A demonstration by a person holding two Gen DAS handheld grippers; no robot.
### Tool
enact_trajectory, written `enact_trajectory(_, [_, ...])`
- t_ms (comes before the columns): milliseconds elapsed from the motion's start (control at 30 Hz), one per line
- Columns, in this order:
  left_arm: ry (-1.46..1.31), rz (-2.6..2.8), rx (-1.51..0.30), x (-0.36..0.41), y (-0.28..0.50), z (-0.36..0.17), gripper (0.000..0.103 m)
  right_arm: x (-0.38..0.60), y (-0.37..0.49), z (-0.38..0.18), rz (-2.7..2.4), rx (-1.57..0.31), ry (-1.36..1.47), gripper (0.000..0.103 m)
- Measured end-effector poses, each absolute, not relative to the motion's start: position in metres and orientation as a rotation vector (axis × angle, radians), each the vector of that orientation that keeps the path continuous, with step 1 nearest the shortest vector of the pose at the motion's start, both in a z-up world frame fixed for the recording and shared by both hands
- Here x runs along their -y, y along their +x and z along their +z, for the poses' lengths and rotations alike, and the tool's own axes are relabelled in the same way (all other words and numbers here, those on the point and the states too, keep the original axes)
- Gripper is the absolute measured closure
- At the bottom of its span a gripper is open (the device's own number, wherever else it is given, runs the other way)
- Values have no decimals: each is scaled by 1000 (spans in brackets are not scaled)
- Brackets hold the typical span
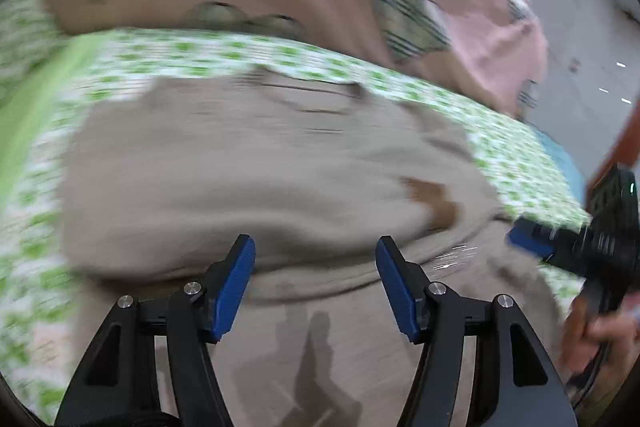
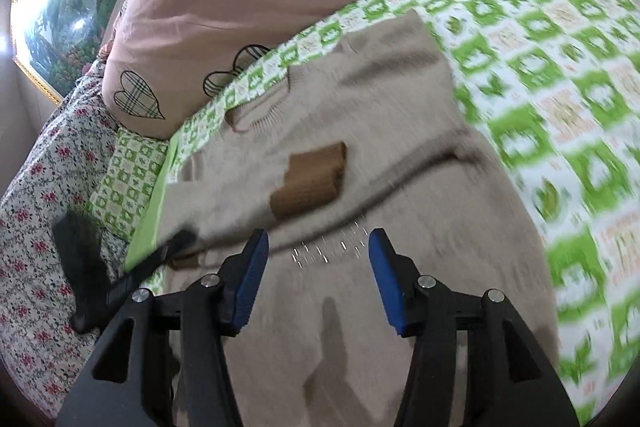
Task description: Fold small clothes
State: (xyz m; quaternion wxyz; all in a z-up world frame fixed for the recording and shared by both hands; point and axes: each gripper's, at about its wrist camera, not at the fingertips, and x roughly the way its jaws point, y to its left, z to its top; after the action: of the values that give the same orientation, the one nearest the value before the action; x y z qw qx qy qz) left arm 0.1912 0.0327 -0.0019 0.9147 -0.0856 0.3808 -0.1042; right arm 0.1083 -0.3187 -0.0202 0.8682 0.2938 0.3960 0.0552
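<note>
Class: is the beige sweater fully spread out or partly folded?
Partly folded: the beige sweater has a sleeve with a brown cuff lying across its front.

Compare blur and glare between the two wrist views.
Left wrist view: heavy motion smear over the beige sweater and green sheet. Right wrist view: sharper, brown cuff readable, sheet edges streaked, glare on the framed picture.

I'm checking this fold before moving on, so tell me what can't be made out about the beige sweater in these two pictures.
- Left wrist view: the beige sweater is motion-blurred, so its neckline and folded edges are unclear.
- Both views: the sweater's near hem runs under the tools and off the bottom edge.
- Right wrist view: the left tool is a dark blur; its jaws cannot be read there.
- Right wrist view: the second brown cuff is mostly hidden behind that blur.
</note>
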Motion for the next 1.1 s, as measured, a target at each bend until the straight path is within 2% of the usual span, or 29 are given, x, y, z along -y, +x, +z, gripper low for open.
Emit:
enact_trajectory(200, [-279,69,-856,-134,176,-28,39,310,163,-32,93,-880,565,49])
enact_trajectory(333, [-385,83,-867,-168,188,-40,39,302,189,-54,126,-954,595,50])
enact_trajectory(400, [-396,70,-890,-169,201,-46,39,289,195,-50,174,-953,552,88])
enact_trajectory(433, [-385,66,-898,-166,206,-47,39,288,193,-44,189,-935,545,96])
enact_trajectory(667, [-287,50,-892,-136,223,-42,42,333,151,35,138,-663,562,96])
enact_trajectory(867, [-333,140,-879,-143,217,-43,67,359,155,8,48,-774,554,96])
enact_trajectory(1100, [-484,186,-865,-171,200,-50,67,342,159,-18,47,-839,499,96])
